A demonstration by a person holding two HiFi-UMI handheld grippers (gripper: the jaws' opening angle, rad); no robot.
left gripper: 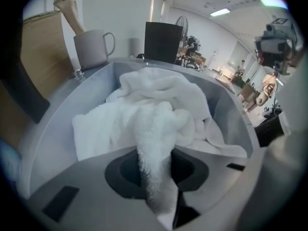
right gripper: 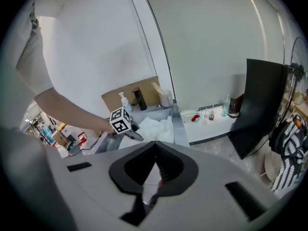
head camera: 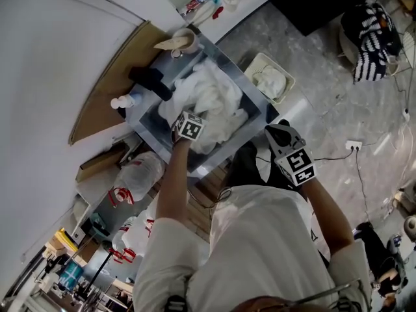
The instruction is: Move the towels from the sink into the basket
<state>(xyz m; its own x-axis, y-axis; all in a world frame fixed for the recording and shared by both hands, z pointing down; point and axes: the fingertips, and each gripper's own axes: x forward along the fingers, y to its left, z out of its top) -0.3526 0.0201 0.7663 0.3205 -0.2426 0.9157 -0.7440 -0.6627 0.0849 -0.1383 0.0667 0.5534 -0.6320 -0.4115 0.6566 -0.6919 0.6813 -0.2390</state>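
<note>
**Tech A:** Towels (head camera: 211,96): state their location.

**Tech B:** They form a white heap inside the sink (head camera: 250,86). The heap fills most of the basin and is piled highest toward the sink's far wall.

**Tech A:** List the other containers and their contents.

**Tech B:** The basket (head camera: 277,66) stands on the floor just beside the sink, on the person's right. White cloth lies in it. A mug (left gripper: 91,47) stands at the sink's far rim with a tan tool upright in it.

**Tech A:** Report the left gripper.

**Tech B:** The left gripper (left gripper: 155,174) is over the sink's near side and points steeply down into the heap. The forearm is stretched out from the body toward the sink. The jaws are clamped on a fold of the towels, which runs between the pads. The rest of the heap lies in the basin.

**Tech A:** Report the right gripper.

**Tech B:** The right gripper (head camera: 281,134) is held outside the sink, off its near right corner and above the floor. It is tilted downward at a slant. Its jaws meet at the tips, with nothing between them.
</note>
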